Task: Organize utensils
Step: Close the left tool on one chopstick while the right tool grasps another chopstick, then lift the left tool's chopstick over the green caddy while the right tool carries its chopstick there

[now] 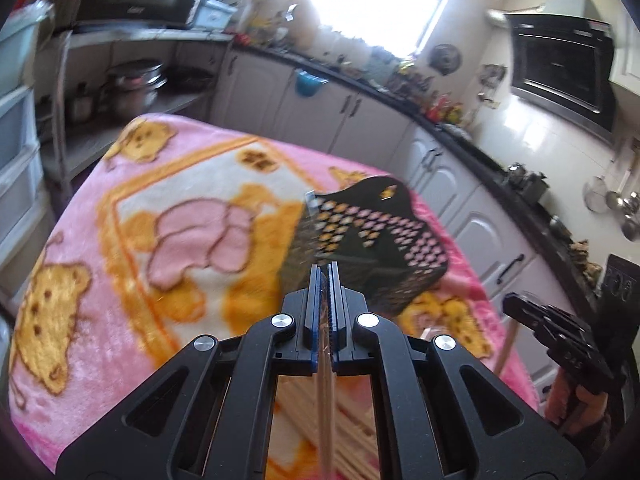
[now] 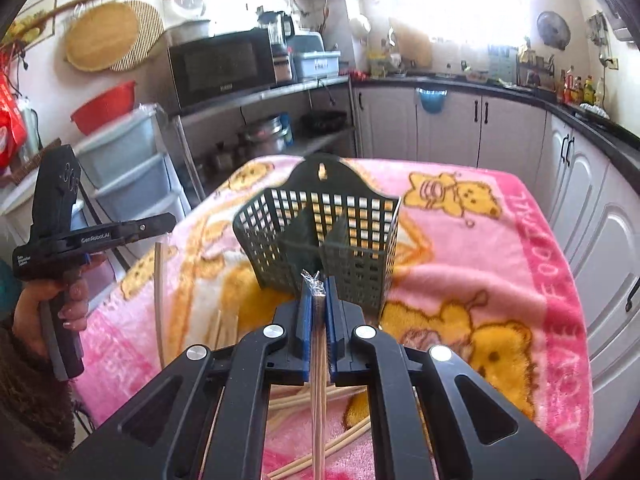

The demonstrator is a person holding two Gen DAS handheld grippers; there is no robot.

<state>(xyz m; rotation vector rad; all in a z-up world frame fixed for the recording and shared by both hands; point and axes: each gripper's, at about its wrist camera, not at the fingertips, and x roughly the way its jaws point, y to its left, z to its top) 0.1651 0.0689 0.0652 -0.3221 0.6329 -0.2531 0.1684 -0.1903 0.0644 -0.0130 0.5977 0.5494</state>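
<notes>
You are holding a wrapped pair of wooden chopsticks in your right gripper, its blue-padded jaws clamped on them near the top, where a bit of clear wrapper is sticking out just past the pads. Your left gripper is pinching a single thin wooden chopstick, jaws pressed together on it, the stick trailing back under the gripper body. More loose chopsticks are lying scattered on the pink bear-print blanket that is covering the table, below and behind both grippers.

Just ahead of both grippers the dark green slotted utensil basket is standing upright on the blanket, its hanging tab at the far side. Its inner dividers are splitting it into compartments, and what you can see of them is showing nothing inside; the near compartments are partly hidden by the gripper.

In the right wrist view your left hand is gripping the left tool's handle at the left edge. Beyond the table, a microwave is sitting on a metal shelf, with pots on the shelf under it
</notes>
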